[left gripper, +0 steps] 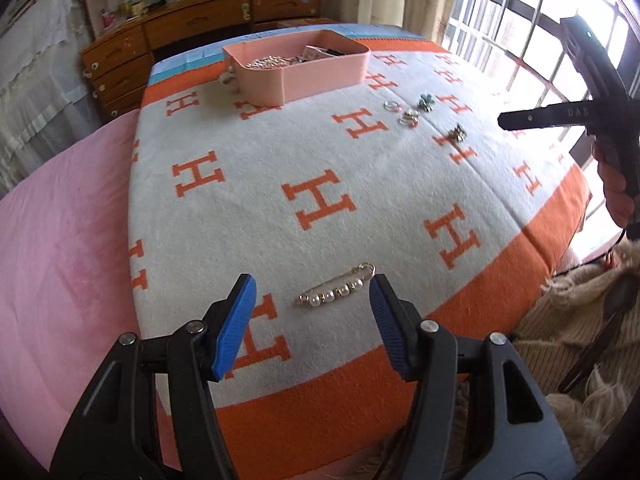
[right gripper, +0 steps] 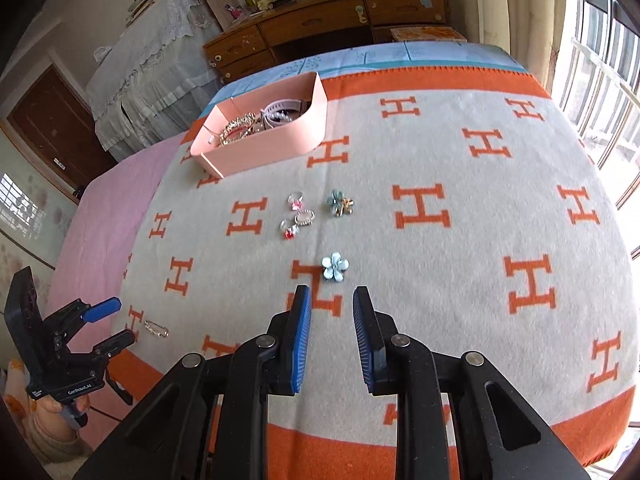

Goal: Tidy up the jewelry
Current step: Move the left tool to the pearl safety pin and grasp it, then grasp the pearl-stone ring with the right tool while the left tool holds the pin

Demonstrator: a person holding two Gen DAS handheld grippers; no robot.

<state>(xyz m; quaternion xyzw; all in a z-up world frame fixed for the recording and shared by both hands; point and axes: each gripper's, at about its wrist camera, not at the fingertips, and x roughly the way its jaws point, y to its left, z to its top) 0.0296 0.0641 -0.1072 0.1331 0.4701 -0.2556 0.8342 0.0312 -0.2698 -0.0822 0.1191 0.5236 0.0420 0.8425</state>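
Currently pick-up step, nothing grabbed yet. Landmark = pink box (right gripper: 260,136) on the bed blanket (left gripper: 248,208), already holding some jewelry. L gripper (left gripper: 312,300): fingers wide open, empty, pearl pin (left gripper: 338,290) lying between the tips, well short of the box. Rings (right gripper: 297,216) + flower brooch (right gripper: 340,203) just in front of the box. R gripper (right gripper: 331,308): fingers part open, empty, blue flower (right gripper: 335,267) just ahead, nearer than the rings. Next, prob: L drops onto pin, closes, carries to box. Pin's thin/flat, so a low grip needed.

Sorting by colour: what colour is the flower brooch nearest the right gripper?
Light blue flower brooch, clearest in the right wrist view.
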